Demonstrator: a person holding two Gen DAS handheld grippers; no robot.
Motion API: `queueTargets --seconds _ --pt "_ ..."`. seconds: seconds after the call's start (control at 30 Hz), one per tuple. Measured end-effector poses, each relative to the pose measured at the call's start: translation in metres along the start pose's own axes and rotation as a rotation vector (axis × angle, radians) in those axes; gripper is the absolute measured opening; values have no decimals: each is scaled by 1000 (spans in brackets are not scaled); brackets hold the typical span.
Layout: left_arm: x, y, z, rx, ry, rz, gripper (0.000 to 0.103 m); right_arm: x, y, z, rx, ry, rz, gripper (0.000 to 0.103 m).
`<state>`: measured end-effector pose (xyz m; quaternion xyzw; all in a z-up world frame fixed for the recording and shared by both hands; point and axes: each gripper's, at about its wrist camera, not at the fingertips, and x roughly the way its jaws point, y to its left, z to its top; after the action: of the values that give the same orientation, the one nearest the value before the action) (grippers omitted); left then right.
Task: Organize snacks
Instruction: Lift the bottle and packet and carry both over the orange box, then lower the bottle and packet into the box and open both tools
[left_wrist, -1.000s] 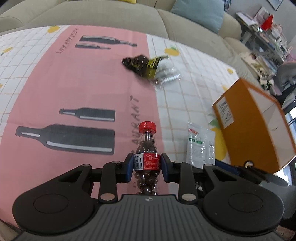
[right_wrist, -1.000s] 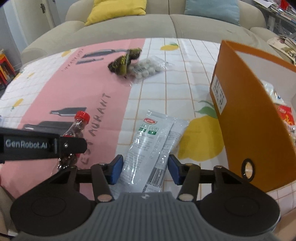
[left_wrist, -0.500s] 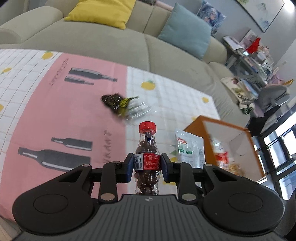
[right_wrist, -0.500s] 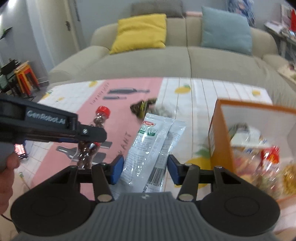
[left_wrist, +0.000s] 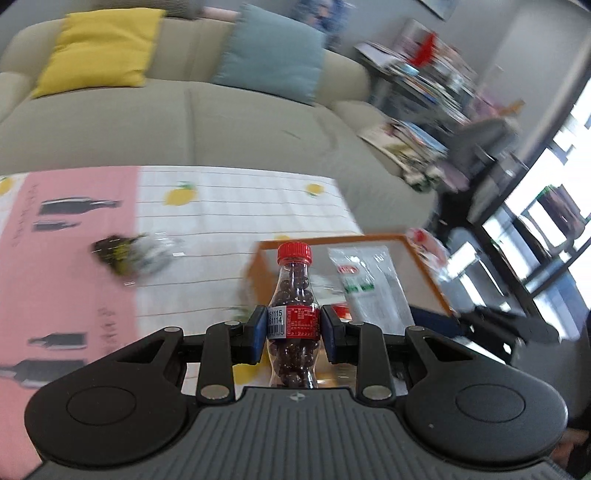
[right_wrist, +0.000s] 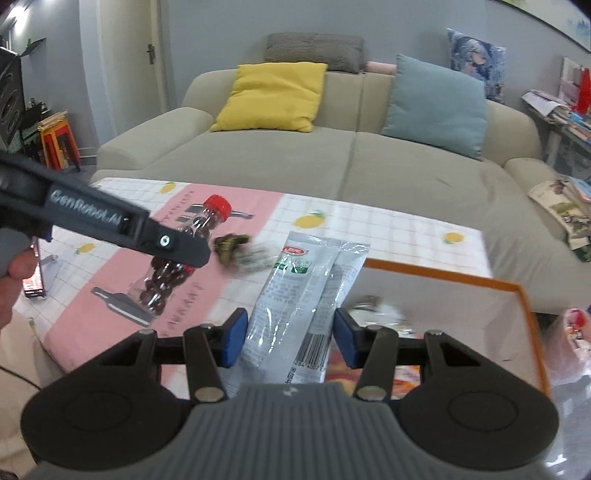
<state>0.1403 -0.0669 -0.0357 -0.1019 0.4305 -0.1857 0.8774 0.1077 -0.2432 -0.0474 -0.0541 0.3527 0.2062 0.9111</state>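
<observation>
Left gripper (left_wrist: 293, 328) clamped on red-capped candy bottle (left_wrist: 293, 295), held aloft beside orange box (right_wrist: 524, 306); right gripper (right_wrist: 288, 338) grips clear snack packet (right_wrist: 306, 295) above box; dark wrapper (right_wrist: 229, 245) on tablecloth (right_wrist: 388, 236).

A table (right_wrist: 388, 229) is wearing a pink and white checked cloth (right_wrist: 236, 288); a dark wrapper (left_wrist: 112, 249) and clear packet (left_wrist: 157, 249) are lying mid-table, an orange box (right_wrist: 519, 295) sitting at its right edge.
</observation>
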Motion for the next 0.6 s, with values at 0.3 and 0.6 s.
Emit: queueTargets --seconds 0.3,0.6 --pt "63 -75 12 138 104 -63 34 -5 -78 1 -69 66 -105 49" --pt "133 -119 11 197 218 -109 34 17 -142 -18 -67 188 -166 49"
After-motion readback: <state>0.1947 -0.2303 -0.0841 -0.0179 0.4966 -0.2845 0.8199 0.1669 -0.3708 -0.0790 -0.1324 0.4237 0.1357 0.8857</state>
